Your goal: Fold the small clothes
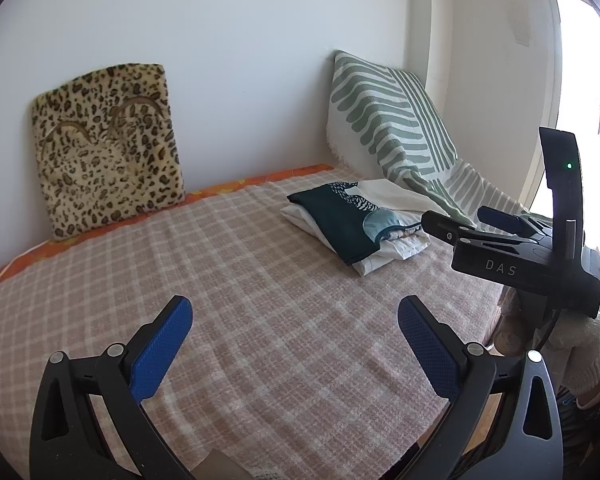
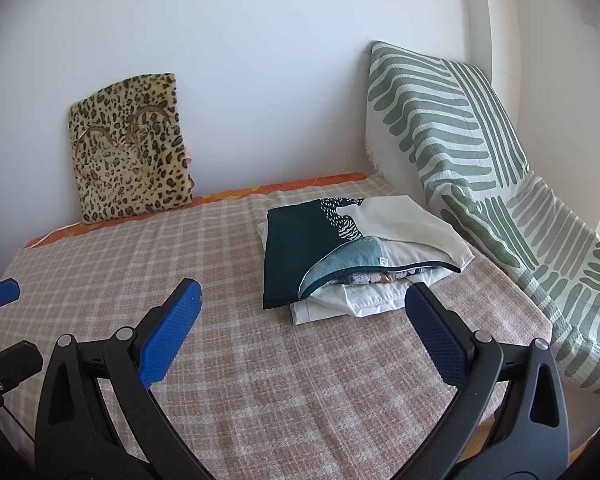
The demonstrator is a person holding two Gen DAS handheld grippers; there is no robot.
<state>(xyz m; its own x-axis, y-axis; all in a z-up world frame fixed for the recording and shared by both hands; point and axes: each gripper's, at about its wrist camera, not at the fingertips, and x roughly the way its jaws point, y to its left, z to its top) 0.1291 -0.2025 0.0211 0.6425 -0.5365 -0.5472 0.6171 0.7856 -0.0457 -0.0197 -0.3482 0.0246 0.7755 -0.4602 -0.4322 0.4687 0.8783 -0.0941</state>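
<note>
folded clothes stack (image 2: 356,256) | dark teal top, white beneath | tidy

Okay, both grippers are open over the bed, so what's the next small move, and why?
Probably ease the right gripper forward to the teal-and-white top piece on the pile of clothes. Both it and the left gripper are open and empty over the checked blanket, and the pile lies just ahead of the right one.
</note>
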